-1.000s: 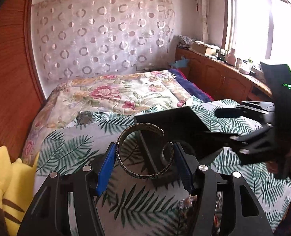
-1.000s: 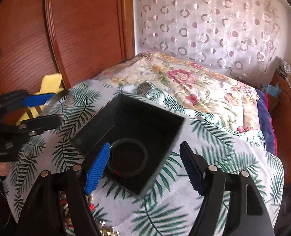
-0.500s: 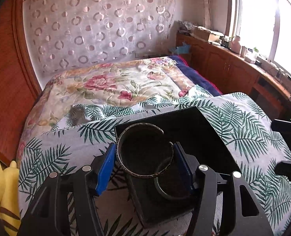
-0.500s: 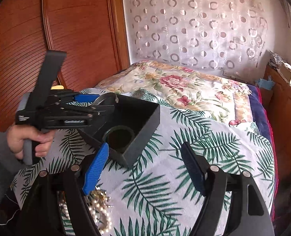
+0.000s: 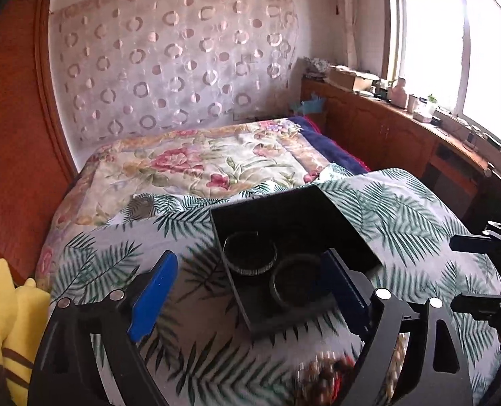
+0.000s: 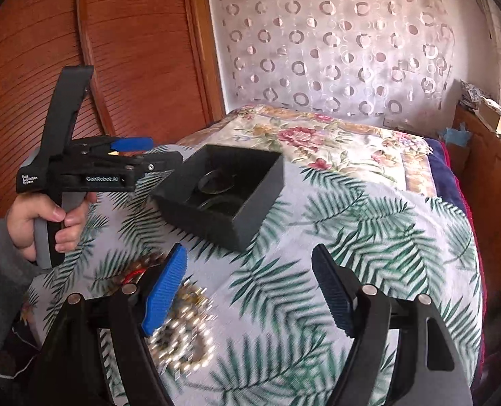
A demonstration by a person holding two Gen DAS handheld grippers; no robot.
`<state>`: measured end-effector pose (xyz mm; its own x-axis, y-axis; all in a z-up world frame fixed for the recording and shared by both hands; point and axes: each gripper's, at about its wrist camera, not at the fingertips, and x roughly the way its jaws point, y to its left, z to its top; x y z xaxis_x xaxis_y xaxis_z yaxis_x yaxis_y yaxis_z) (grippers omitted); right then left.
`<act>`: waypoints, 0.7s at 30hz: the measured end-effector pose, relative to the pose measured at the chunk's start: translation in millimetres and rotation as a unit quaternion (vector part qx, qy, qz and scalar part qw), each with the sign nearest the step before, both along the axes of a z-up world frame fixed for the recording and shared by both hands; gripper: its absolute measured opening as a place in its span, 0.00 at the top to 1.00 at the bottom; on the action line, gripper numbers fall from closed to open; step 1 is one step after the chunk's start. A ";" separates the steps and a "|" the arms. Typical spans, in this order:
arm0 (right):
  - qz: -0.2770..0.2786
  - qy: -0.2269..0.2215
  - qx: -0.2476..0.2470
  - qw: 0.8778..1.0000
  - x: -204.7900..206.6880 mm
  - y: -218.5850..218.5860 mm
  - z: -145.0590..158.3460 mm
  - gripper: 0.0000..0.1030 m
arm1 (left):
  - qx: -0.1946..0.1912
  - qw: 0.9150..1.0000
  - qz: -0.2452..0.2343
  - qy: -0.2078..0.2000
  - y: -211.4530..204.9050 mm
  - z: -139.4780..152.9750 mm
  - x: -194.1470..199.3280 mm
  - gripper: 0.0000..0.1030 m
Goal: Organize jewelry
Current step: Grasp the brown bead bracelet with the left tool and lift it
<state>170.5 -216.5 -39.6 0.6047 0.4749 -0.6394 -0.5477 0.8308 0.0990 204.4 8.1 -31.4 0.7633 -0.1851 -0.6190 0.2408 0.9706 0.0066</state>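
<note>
One black box (image 5: 348, 237) sits on a leaf-print cloth (image 5: 402, 209), with two bangles (image 5: 250, 253) lying inside it. One blurred heap of beaded jewelry (image 6: 183, 338) lies nearby. Two grippers (image 5: 250, 291) are visible, and one yellow plush toy (image 5: 10, 321).

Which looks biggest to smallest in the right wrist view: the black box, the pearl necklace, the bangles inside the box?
1. Black box, clearly the largest.
2. Pearl necklace, though it lies nearer the camera and is blurred, which inflates it.
3. The two bangles in the box; they look alike, so I won't rank them.
</note>
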 end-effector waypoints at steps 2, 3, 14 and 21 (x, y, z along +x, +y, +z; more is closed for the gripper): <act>0.003 0.003 -0.002 1.000 -13.0 1.0 -4.9 0.24 | -0.006 1.000 -0.008 0.002 3.1 -2.6 -18.1 0.19; 0.005 0.006 -0.002 1.000 -19.4 1.9 -7.2 0.24 | -0.008 1.000 -0.011 0.004 5.2 -5.1 -27.1 0.19; 0.002 0.045 -0.021 0.999 -74.0 6.6 -47.0 0.24 | -0.014 0.995 -0.058 0.079 6.2 -53.4 -79.3 0.56; 0.001 0.051 -0.027 0.998 -80.4 8.0 -57.7 0.24 | -0.032 0.992 -0.067 0.107 7.2 -67.5 -86.9 0.70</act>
